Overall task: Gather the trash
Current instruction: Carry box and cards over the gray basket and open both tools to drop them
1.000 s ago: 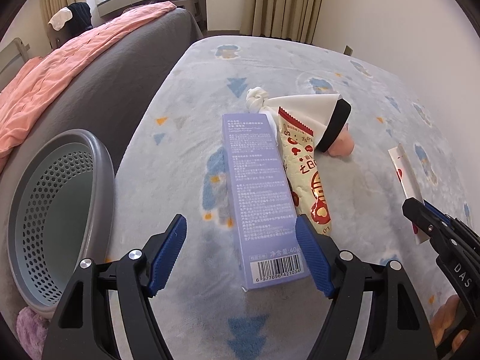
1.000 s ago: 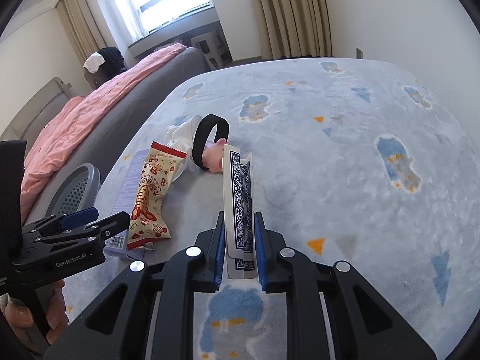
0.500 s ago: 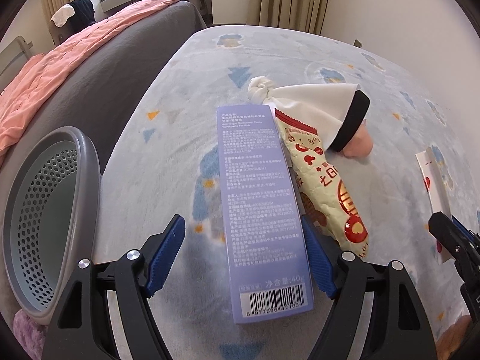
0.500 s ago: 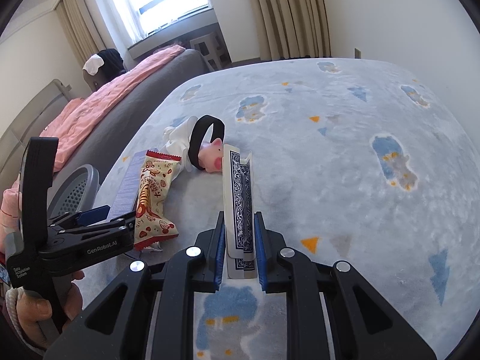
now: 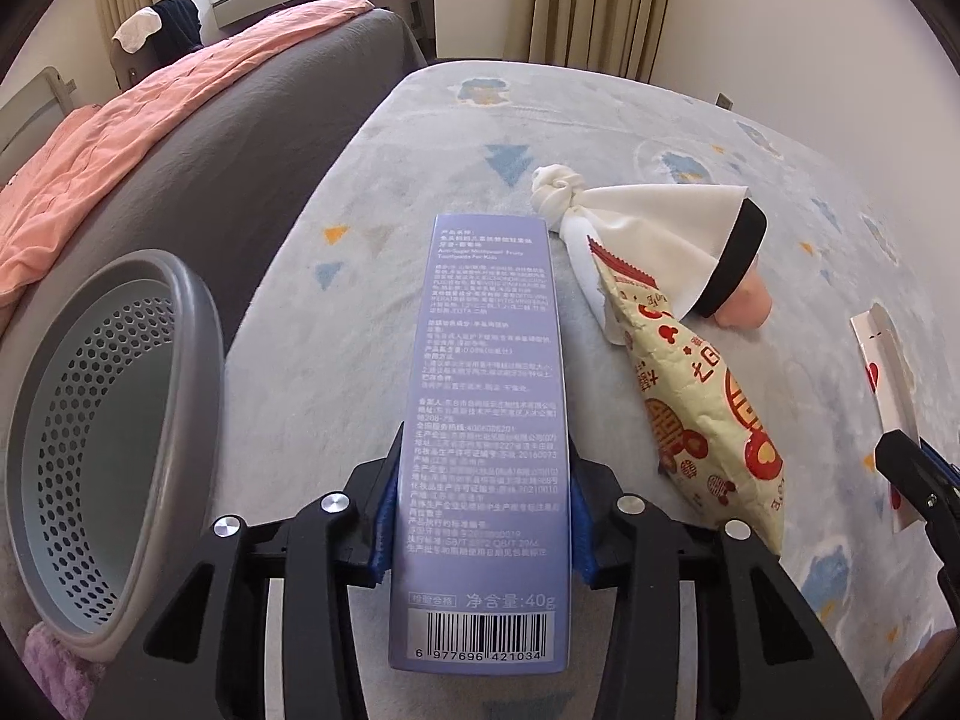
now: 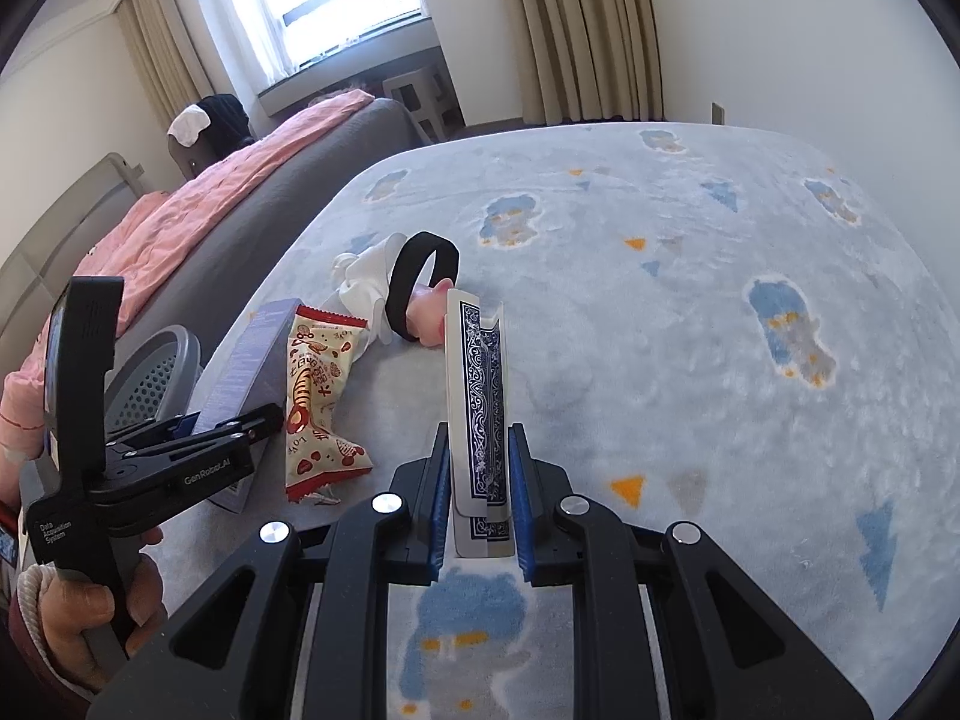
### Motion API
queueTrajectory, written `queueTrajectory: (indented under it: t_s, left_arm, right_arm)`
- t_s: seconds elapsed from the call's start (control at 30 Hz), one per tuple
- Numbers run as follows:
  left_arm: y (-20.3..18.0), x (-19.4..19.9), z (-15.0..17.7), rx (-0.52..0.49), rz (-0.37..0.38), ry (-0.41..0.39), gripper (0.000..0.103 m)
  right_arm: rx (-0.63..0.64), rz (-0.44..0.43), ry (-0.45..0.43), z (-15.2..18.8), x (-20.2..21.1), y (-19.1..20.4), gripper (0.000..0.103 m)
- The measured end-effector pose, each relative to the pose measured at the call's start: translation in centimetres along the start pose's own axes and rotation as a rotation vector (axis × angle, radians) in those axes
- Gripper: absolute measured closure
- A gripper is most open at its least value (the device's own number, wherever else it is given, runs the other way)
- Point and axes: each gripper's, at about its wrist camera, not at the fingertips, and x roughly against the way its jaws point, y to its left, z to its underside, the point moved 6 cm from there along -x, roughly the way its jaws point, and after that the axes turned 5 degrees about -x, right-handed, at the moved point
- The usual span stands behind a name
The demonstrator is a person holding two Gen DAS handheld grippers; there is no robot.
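My left gripper (image 5: 480,510) is shut on a long purple toothpaste box (image 5: 483,396), its blue pads pressed on the box's two sides. The box (image 6: 240,372) also shows in the right wrist view, held by that gripper (image 6: 240,426). My right gripper (image 6: 478,492) is shut on a blue-backed playing-card box (image 6: 477,396), held upright on edge; it shows at the right edge of the left wrist view (image 5: 888,372). A cream and red snack packet (image 5: 690,414) lies on the rug right of the purple box. A grey perforated basket (image 5: 108,450) stands to the left.
A white cloth doll with a black band and pink head (image 5: 678,246) lies beyond the snack packet. A grey sofa with a pink blanket (image 5: 150,144) runs along the left. The pale blue patterned rug (image 6: 690,330) stretches to curtains and a wall at the back.
My left gripper moved forward over the purple box and closed on its sides; it was open a second ago. The right gripper still holds the card box, unmoved.
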Motion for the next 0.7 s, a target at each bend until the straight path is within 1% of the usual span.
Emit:
queueTrajectory:
  t_s: [0.13, 0.27, 0.5, 0.7]
  left_arm:
    - [1.2, 2.1, 1.0, -0.011, -0.021, -0.032, 0.060]
    - [2.3, 4.8, 1.8, -0.033, -0.039, -0.081, 0.060]
    - [4.6, 9.0, 3.0, -0.044, -0.035, -0.153, 0.060]
    - [7.4, 11.8, 3.6, -0.034, -0.018, -0.203, 0.060]
  right_arm:
    - [0.013, 0.004, 0.003, 0.1, -0.1, 0.7, 0.085]
    - [0.026, 0.009, 0.005, 0.3, 0.1, 1.6, 0.085]
    - [0.073, 0.012, -0.022, 0.7, 2.0, 5.1, 0.085]
    - [0.043, -0.015, -0.017, 2.0, 3.1, 8.0, 0.085]
